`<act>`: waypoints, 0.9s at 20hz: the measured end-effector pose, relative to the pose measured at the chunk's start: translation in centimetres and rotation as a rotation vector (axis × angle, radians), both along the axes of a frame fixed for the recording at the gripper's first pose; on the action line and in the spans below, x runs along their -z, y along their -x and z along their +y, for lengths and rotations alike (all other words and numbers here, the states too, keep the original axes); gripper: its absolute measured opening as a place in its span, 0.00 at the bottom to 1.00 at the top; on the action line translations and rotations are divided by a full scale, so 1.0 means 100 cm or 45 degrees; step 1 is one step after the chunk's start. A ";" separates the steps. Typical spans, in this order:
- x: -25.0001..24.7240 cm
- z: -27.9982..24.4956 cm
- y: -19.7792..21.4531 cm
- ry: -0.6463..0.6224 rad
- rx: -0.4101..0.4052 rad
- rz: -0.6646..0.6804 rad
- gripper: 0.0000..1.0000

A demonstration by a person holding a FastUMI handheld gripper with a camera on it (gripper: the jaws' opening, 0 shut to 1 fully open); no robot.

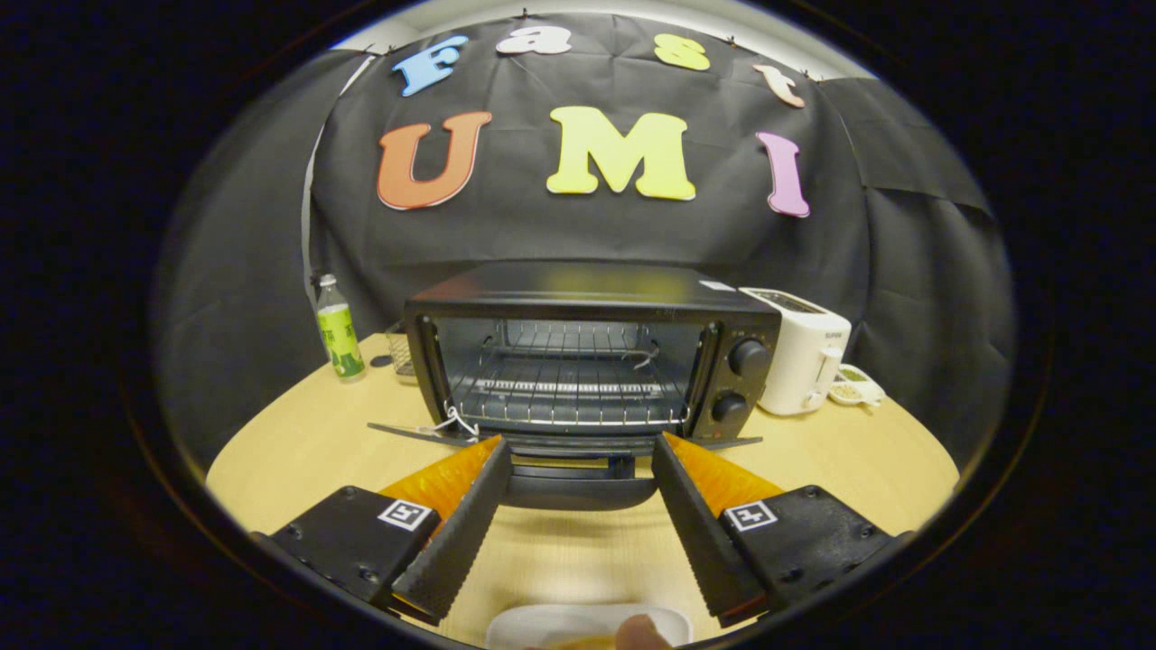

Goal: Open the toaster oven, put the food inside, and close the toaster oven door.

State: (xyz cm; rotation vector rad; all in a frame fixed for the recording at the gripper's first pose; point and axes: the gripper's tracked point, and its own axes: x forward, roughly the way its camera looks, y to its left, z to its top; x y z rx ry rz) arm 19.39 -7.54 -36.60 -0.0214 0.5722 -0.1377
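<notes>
A black toaster oven (587,361) stands on the wooden table straight ahead of my fingers. Its door (578,451) hangs folded down flat toward me, and the wire rack (569,388) inside is bare. The door's handle (578,492) lies between my fingertips. My gripper (578,447) is open, its ridged fingers (461,524) spread wide with nothing between them but the door's edge. Below the fingers, close to me, a white plate (551,625) holds a piece of food (643,630), both partly cut off.
A white pop-up toaster (804,357) stands to the right of the oven, with a small white dish (853,386) beside it. A green-labelled bottle (339,329) stands at the left, and a small wire basket (399,352) sits behind the oven's left corner. Bare wooden table (298,451) spreads on both sides.
</notes>
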 end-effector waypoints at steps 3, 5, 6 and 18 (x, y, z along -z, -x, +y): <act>0.024 0.002 0.020 -0.017 -0.009 0.165 1.00; 0.032 0.003 0.027 -0.045 -0.015 0.209 1.00; 0.035 0.003 0.028 -0.057 -0.022 0.232 1.00; -0.018 0.018 0.070 -0.140 -0.222 0.094 1.00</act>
